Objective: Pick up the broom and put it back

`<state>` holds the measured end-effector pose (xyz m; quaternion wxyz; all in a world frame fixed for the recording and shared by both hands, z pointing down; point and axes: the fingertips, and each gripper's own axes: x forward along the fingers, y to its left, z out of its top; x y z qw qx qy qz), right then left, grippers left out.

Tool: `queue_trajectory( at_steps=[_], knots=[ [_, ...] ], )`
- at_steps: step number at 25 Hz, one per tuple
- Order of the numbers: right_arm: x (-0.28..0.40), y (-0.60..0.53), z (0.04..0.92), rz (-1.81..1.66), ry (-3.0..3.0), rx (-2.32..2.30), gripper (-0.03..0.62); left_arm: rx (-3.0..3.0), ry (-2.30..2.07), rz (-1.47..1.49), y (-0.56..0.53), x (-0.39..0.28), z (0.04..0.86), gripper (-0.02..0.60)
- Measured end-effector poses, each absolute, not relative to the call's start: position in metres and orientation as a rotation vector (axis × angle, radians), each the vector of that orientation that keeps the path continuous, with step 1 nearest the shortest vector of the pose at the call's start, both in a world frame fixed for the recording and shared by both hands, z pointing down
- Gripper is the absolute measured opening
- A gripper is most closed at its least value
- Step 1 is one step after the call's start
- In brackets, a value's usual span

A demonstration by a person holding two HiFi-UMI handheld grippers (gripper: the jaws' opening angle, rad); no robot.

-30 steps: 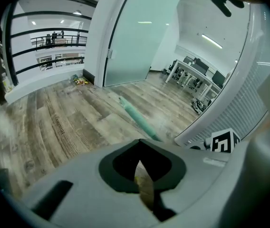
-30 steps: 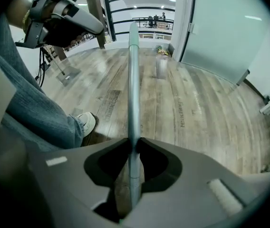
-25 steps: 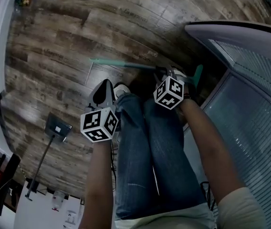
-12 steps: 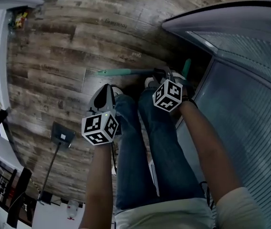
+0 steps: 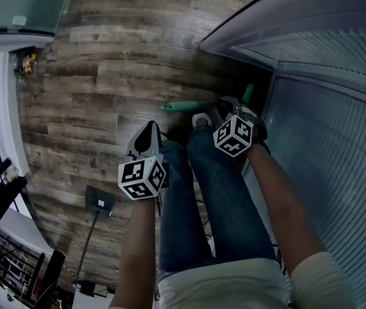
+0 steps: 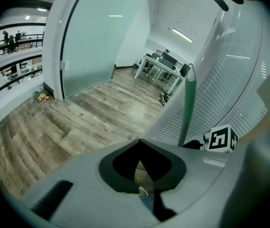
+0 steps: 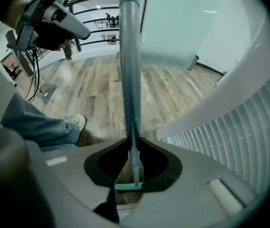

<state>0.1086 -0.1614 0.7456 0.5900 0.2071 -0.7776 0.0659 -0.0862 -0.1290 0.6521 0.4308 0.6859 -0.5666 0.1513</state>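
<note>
right gripper (image 7: pixel 131 142) is clamped on the broom (image 7: pixel 129 56) handle, upright just beside the slatted wall (image 5: pixel 328 114), left gripper (image 6: pixel 142 148) has jaws together on nothing, and the danger is that long handle pivoting in the one-point pinch, knocking the wall or sliding free.

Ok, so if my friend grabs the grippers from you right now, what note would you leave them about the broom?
Right gripper: shut on the handle of the teal broom, close to the slatted white wall.
Left gripper: shut, nothing in it, apart from the broom.
Done: the broom is gripped. Its head is out of view, so I can't tell if it's off the wood floor.
Left: carry it to its place (not shown), set it there, open the right jaws.
Mind what looks like a long-handled dustpan on the floor to the left.
</note>
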Motion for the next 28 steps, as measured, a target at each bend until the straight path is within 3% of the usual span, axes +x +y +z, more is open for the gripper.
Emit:
queue_trajectory(
  at_steps=[14, 28],
  knots=[
    [0.23, -0.169, 0.671, 0.425, -1.712, 1.097, 0.083, 1.884, -1.237, 0.469, -0.126, -0.04, 0.594, 0.006],
    [0.289, -0.153, 0.626, 0.636, -1.692, 1.499, 0.084, 2.043, -1.089, 0.501, -0.142, 0.028, 0.552, 0.006]
  ],
)
